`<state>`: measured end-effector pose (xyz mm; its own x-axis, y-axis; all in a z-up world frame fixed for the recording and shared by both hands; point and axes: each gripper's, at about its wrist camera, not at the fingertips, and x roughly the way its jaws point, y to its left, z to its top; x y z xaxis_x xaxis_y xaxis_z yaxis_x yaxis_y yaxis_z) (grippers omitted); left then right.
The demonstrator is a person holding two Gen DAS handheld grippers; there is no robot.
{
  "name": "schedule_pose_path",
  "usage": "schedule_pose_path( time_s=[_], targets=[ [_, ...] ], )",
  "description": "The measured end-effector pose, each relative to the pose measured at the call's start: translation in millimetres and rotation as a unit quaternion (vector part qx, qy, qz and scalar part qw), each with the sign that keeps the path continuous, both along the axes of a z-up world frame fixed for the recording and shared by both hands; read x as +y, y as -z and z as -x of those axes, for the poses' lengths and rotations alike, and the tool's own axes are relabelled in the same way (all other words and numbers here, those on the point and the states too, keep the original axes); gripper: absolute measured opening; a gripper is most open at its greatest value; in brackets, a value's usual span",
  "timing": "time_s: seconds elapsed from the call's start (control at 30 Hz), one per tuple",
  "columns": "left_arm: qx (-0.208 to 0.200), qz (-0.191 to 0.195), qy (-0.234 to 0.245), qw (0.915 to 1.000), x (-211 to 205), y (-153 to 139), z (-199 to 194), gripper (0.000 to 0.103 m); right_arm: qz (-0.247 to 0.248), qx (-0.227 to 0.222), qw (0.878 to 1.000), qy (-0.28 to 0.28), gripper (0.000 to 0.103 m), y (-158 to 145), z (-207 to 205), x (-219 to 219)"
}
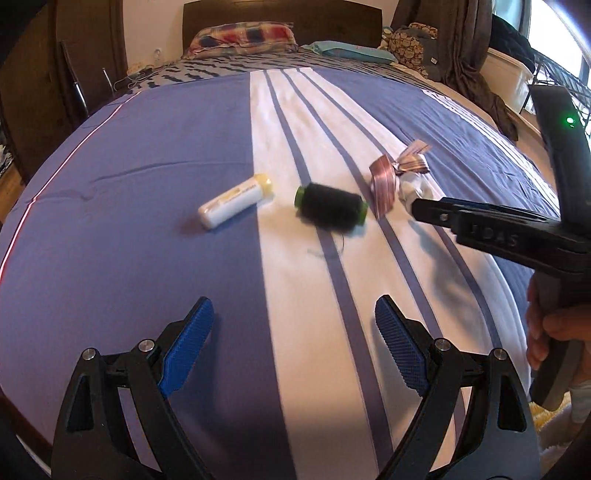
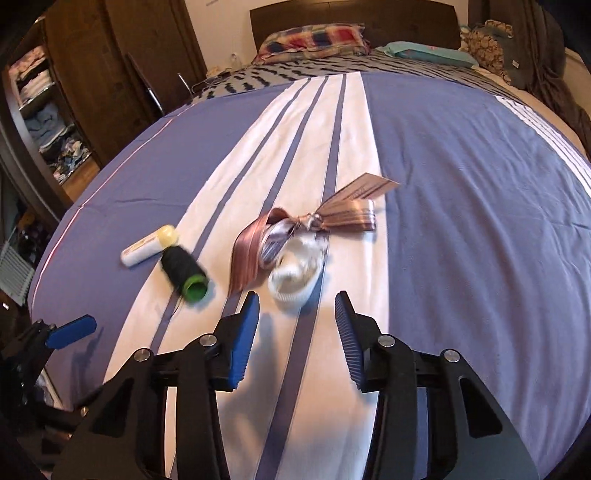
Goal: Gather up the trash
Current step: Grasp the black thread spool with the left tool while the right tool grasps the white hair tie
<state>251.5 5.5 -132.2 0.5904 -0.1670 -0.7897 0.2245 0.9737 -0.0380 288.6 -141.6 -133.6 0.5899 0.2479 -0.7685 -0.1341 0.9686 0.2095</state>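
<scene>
Four bits of litter lie untouched on the bed (image 2: pixel 461 229): a white tube (image 2: pixel 147 246), a thread spool (image 2: pixel 183 273), a ribbon (image 2: pixel 291 229) and a crumpled white wad (image 2: pixel 297 275). Nothing looks collected yet. Left gripper (image 1: pixel 295 350) hangs with jaws wide and empty; right gripper (image 2: pixel 297 336), jaws half-parted and empty, points at the wad.

A home bedroom: a wide bed with a blue-and-white striped cover (image 2: pixel 461 206), a plaid pillow (image 2: pixel 314 38) against the dark wooden headboard (image 2: pixel 351 16) at twelve o'clock, and a brown wooden wardrobe with folded clothes (image 2: pixel 48 110) at ten o'clock.
</scene>
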Motion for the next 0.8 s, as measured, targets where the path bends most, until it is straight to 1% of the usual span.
schedule_pose_path(
  time_s=[0.1, 0.17, 0.2, 0.23, 0.37, 0.43, 0.53, 0.57, 0.6, 0.63, 0.8],
  targets=[
    [0.003, 0.003, 0.003, 1.0000, -4.4, 2.3, -17.2, 0.084, -0.001, 0.003, 1.000, -0.003, 0.042, 3.8, -10.7, 2.3],
    [0.004, 0.005, 0.004, 1.0000, -7.9, 3.9, -28.5, 0.084, -0.003, 0.001, 1.000, -0.006, 0.033, 3.9, -16.3, 1.9],
    [0.006, 0.006, 0.004, 1.0000, -9.9, 4.8, -34.5, 0.084, -0.003, 0.001, 1.000, -0.008, 0.024, 3.7, -18.3, 1.2],
    [0.007, 0.007, 0.004, 0.9999, -13.4, 5.9, -42.4, 0.084, -0.004, 0.001, 1.000, -0.010, 0.022, 4.2, -20.0, -0.9],
    [0.007, 0.008, 0.012, 0.9999, -23.4, 6.8, -60.3, 0.084, 0.000, -0.008, 1.000, -0.009, 0.021, 3.3, -19.3, -10.6],
    [0.007, 0.007, 0.017, 0.9998, -28.6, 7.7, -67.9, 0.080, 0.000, -0.015, 1.000, -0.005, 0.021, 0.9, -14.3, -18.4],
    [0.011, 0.004, 0.021, 0.9997, -32.2, 11.5, -77.1, 0.066, -0.002, -0.021, 1.000, 0.001, 0.021, -2.4, -6.0, -30.7],
    [0.009, 0.006, 0.024, 0.9997, -32.6, 12.0, -78.2, 0.064, -0.002, -0.024, 1.000, 0.004, 0.021, -3.8, -0.6, -35.3],
    [0.008, 0.006, 0.024, 0.9997, -32.8, 11.8, -78.5, 0.055, -0.002, -0.024, 1.000, 0.005, 0.021, -4.2, 0.7, -37.6],
    [0.005, 0.005, 0.023, 0.9997, -32.8, 11.0, -77.7, 0.053, -0.002, -0.026, 1.000, 0.008, 0.021, -4.6, 4.7, -40.6],
    [0.001, 0.007, 0.025, 0.9997, -33.4, 9.3, -65.1, 0.053, 0.010, -0.031, 0.999, 0.018, 0.021, -7.8, 26.2, -50.6]
  ],
)
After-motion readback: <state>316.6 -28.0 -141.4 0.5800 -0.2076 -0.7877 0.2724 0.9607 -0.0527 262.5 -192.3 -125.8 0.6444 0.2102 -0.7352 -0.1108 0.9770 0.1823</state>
